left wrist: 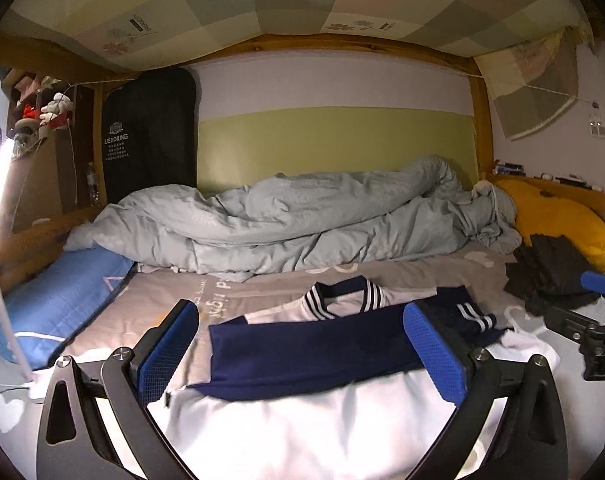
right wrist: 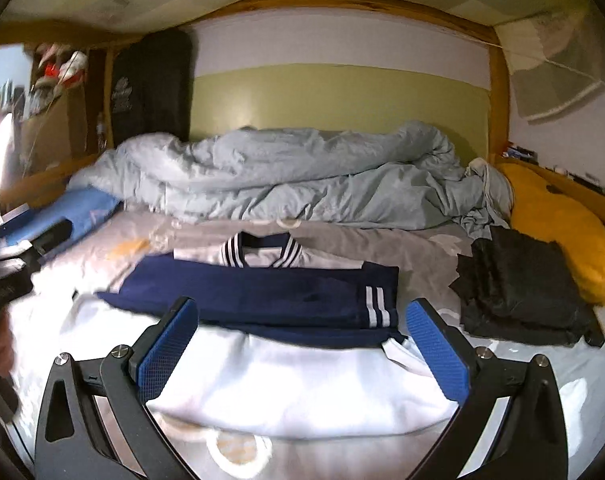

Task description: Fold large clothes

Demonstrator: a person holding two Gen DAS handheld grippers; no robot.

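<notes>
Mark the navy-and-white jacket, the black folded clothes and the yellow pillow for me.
navy-and-white jacket [right wrist: 262, 292]: right wrist view, on the navy sleeve folded across the front.
black folded clothes [right wrist: 522, 284]: right wrist view, on the top of the pile.
yellow pillow [left wrist: 558, 216]: left wrist view, on its upper face.

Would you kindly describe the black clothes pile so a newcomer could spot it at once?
Start at the bunched pale-blue duvet along the green wall and follow it to the yellow pillow. The black pile lies against that pillow, the only all-black fabric, unlike the navy-and-white jacket.
</notes>
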